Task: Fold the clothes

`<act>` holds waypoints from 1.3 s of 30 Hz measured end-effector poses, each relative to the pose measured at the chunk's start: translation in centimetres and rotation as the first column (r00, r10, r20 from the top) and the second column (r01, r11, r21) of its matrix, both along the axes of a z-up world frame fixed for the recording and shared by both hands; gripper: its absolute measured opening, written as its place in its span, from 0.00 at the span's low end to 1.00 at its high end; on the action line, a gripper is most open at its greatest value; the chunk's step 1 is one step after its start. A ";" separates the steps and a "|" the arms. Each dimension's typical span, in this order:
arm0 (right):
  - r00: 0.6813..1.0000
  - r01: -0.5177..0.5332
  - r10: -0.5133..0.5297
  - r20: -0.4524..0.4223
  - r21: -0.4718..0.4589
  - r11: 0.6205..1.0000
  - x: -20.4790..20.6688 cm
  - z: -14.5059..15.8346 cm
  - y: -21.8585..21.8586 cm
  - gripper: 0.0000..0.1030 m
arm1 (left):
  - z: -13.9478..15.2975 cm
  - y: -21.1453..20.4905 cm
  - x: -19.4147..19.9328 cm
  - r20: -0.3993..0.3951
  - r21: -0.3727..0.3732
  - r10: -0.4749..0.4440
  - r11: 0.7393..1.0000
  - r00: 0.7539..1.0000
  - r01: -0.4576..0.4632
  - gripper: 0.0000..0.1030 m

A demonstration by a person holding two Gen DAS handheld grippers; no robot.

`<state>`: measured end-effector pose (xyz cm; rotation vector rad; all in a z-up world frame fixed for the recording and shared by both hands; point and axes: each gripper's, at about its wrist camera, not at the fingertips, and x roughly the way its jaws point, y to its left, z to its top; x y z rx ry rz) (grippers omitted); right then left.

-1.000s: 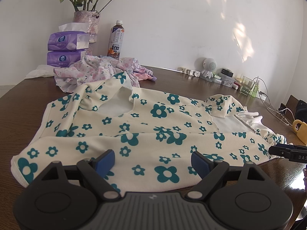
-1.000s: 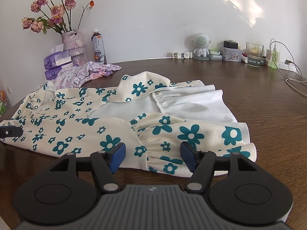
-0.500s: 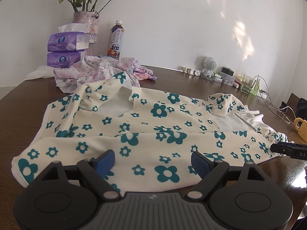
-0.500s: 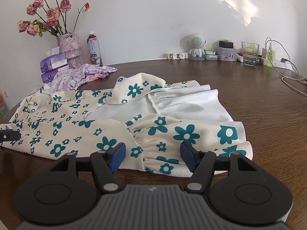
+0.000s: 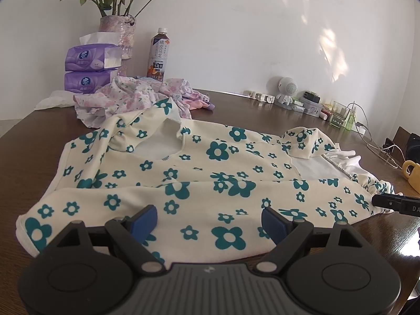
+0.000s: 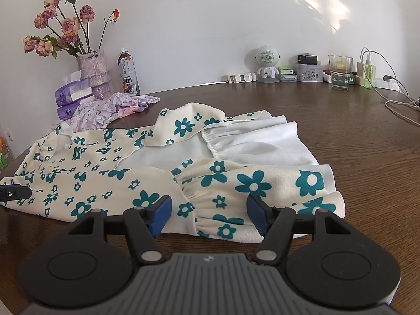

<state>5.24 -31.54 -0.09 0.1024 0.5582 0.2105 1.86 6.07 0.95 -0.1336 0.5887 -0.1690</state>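
Observation:
A cream garment with teal flowers (image 5: pixel 210 178) lies spread on the brown table (image 6: pixel 367 157), its near long edge folded over and its white inner side (image 6: pixel 249 144) showing at the skirt end. My left gripper (image 5: pixel 209 219) is open just above the near edge of the garment at the collar end, nothing between its blue pads. My right gripper (image 6: pixel 209 214) is open over the gathered frill at the skirt end, also holding nothing. The right gripper's tip (image 5: pixel 393 204) shows at the far right in the left wrist view.
A pink floral garment (image 5: pixel 131 99) lies crumpled behind the dress. Behind it stand tissue packs (image 5: pixel 89 68), a vase of roses (image 6: pixel 92 68) and a drink bottle (image 5: pixel 158 55). Along the wall are a small robot figure (image 6: pixel 266 64), a glass (image 6: pixel 340 71), boxes and cables. A yellow mug (image 5: pixel 412 173) sits right.
Both grippers have drifted slightly, staying open over the near edge. The garment lies as before.

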 end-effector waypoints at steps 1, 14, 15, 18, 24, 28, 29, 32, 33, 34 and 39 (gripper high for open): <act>1.000 0.000 0.000 -0.001 0.001 1.000 0.0 0.0 0.0 0.63 | 0.0 0.0 0.0 0.000 0.001 0.000 1.000 1.000 0.000 0.84; 1.000 0.002 -0.002 0.000 0.004 1.000 0.0 -0.1 0.0 0.63 | 0.0 0.0 0.0 0.000 0.000 0.003 1.000 1.000 -0.003 0.84; 1.000 0.003 -0.003 0.001 0.002 1.000 0.0 -0.1 0.0 0.63 | 0.0 0.0 0.0 0.000 -0.002 0.004 1.000 1.000 -0.004 0.84; 1.000 0.004 -0.004 0.002 0.000 1.000 0.0 -0.1 0.0 0.63 | 0.0 0.1 0.0 0.001 -0.011 0.006 1.000 1.000 -0.006 0.84; 1.000 0.005 -0.005 -0.001 -0.004 1.000 0.0 -0.1 0.1 0.63 | 0.1 -0.1 0.1 -0.001 0.001 0.007 1.000 1.000 -0.007 0.84; 1.000 0.007 -0.007 -0.003 -0.006 1.000 0.0 -0.1 0.1 0.63 | 0.0 -0.1 0.1 -0.001 0.001 0.007 1.000 1.000 -0.007 0.84; 1.000 0.007 -0.007 -0.003 -0.009 1.000 0.0 -0.1 0.1 0.63 | 0.0 -0.1 0.1 -0.001 0.001 0.007 1.000 1.000 -0.007 0.84; 1.000 0.006 -0.006 -0.004 -0.010 1.000 0.0 0.0 0.2 0.63 | 0.0 0.0 0.1 -0.001 0.002 0.007 1.000 1.000 -0.007 0.84; 1.000 0.006 -0.006 -0.004 -0.008 1.000 0.0 -0.1 0.1 0.63 | 0.0 0.0 0.1 -0.001 0.002 0.007 1.000 1.000 -0.007 0.84; 1.000 0.006 -0.006 -0.004 -0.007 1.000 0.0 -0.1 0.1 0.63 | 0.0 0.0 0.1 -0.001 0.000 0.007 1.000 1.000 -0.007 0.84; 1.000 0.006 -0.006 -0.004 -0.005 1.000 0.0 -0.1 0.1 0.63 | 0.0 0.1 0.1 0.000 -0.010 0.006 1.000 1.000 -0.006 0.84</act>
